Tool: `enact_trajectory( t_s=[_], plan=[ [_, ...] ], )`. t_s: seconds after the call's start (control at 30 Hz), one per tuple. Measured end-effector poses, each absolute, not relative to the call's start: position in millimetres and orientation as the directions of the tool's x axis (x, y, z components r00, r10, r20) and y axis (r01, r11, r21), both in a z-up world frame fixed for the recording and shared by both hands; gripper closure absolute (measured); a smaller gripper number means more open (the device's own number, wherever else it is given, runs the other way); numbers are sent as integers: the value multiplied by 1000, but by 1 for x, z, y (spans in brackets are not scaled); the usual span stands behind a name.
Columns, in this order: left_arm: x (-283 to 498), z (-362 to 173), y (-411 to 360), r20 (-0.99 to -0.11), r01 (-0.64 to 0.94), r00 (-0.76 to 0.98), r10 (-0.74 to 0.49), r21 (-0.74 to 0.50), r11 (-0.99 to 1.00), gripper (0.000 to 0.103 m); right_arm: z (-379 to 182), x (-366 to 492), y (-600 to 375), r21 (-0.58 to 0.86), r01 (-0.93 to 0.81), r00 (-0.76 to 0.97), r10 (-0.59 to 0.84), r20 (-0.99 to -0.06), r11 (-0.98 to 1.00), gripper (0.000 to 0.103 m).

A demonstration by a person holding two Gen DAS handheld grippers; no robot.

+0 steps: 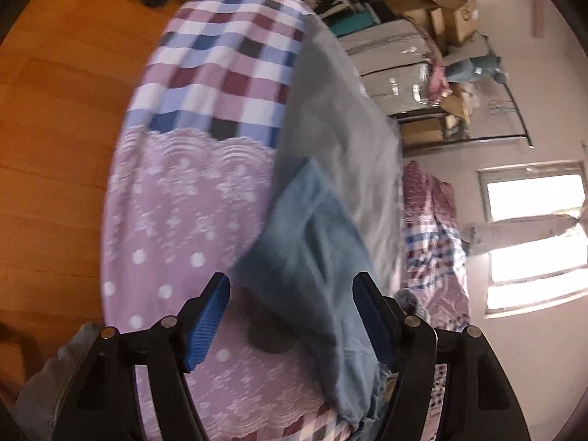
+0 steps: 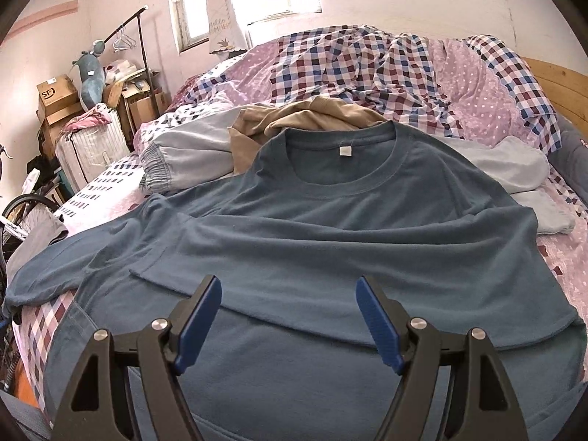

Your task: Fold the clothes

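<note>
A blue-grey T-shirt [image 2: 330,242] lies spread on the bed, collar at the far side, with a fold across its lower body. My right gripper [image 2: 288,321] hovers open above the shirt's near part, nothing between its blue pads. In the blurred, tilted left wrist view, a blue-grey sleeve or corner of the shirt [image 1: 312,257] lies between the wide-open fingers of my left gripper [image 1: 292,318]. The pads do not pinch it. A grey garment [image 1: 338,117] lies beyond it on the pink bedspread [image 1: 183,202].
A tan garment [image 2: 305,117] and a light blue garment [image 2: 183,161] lie behind the shirt's collar. A checked quilt [image 2: 367,70] is bunched at the head of the bed. Boxes [image 2: 55,99], a clothes rack [image 2: 128,33] and a bicycle wheel [image 2: 22,213] crowd the left wall. Wooden floor [image 1: 55,110] borders the bed.
</note>
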State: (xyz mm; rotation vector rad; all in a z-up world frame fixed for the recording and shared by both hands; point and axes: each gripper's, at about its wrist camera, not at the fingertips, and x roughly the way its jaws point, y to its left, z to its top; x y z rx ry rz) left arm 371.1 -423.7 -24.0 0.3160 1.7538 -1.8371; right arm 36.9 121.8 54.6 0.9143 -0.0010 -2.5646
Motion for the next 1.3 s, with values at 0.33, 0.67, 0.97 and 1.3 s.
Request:
enact_trajectory(
  t_s=[0.33, 0.67, 0.97, 1.3],
  plan=[
    [350, 10, -412, -537, 586, -802, -262, -793, -169, 99, 55, 35, 125, 158, 377, -692, -391, -606, -912, 24],
    [252, 98, -372, -502, 538, -838, -213, -695, -477, 101, 62, 27, 143, 235, 349, -688, -418, -593, -907, 24],
    [72, 221, -228, -404, 150, -903, 148, -618, -772, 101, 71, 12, 192, 397, 232, -706, -435, -559, -888, 24],
    [-39, 227, 7, -493, -314, -658, 569, -508, -802, 101, 63, -9, 295, 650, -9, -720, -446, -532, -760, 24]
  ],
)
